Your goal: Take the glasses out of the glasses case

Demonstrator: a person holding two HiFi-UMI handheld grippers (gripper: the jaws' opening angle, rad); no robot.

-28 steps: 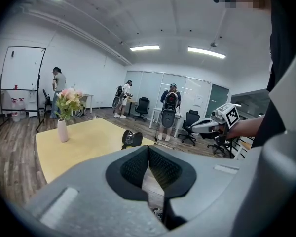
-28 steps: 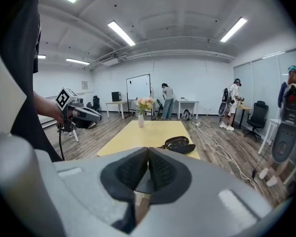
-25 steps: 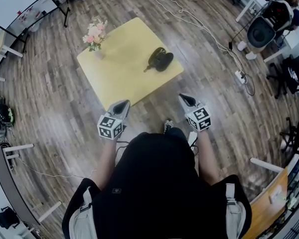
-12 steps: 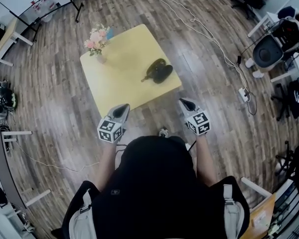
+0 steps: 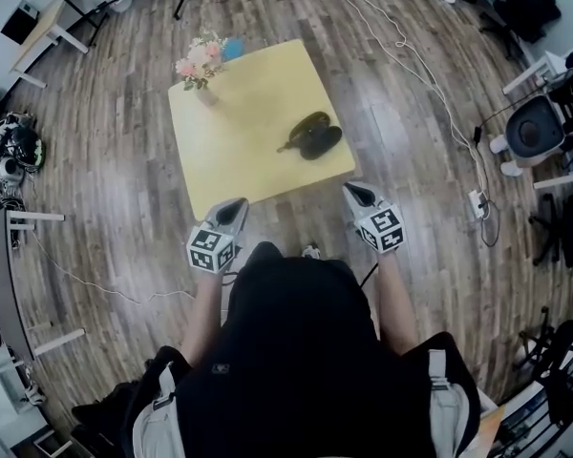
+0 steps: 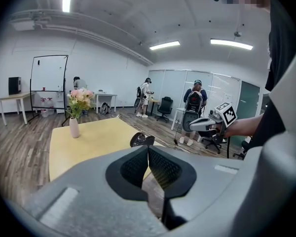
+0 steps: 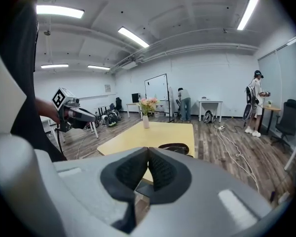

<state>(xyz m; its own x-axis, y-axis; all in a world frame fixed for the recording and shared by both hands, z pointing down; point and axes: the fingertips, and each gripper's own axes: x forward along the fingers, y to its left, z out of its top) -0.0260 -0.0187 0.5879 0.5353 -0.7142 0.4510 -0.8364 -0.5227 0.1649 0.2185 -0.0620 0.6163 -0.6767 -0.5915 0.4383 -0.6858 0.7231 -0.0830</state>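
A dark glasses case (image 5: pixel 311 135) lies open on the right part of a square yellow table (image 5: pixel 239 151), with dark glasses resting in it. It also shows as a small dark shape, the case (image 6: pixel 141 140) in the left gripper view and the case (image 7: pixel 174 148) in the right gripper view. My left gripper (image 5: pixel 237 204) hovers off the table's near edge, its jaws closed together and empty. My right gripper (image 5: pixel 352 191) is held level with it beside the table's near right corner, also shut on nothing. Both are well short of the case.
A vase of pink flowers (image 5: pixel 201 65) stands at the table's far left corner. Cables (image 5: pixel 411 60) trail over the wood floor on the right. Office chairs (image 5: pixel 540 127) and desks ring the room. People stand far off in the gripper views.
The table sits a little closer and further left in the head view as the view shifts. Both grippers keep their place in front of the body, still shut.
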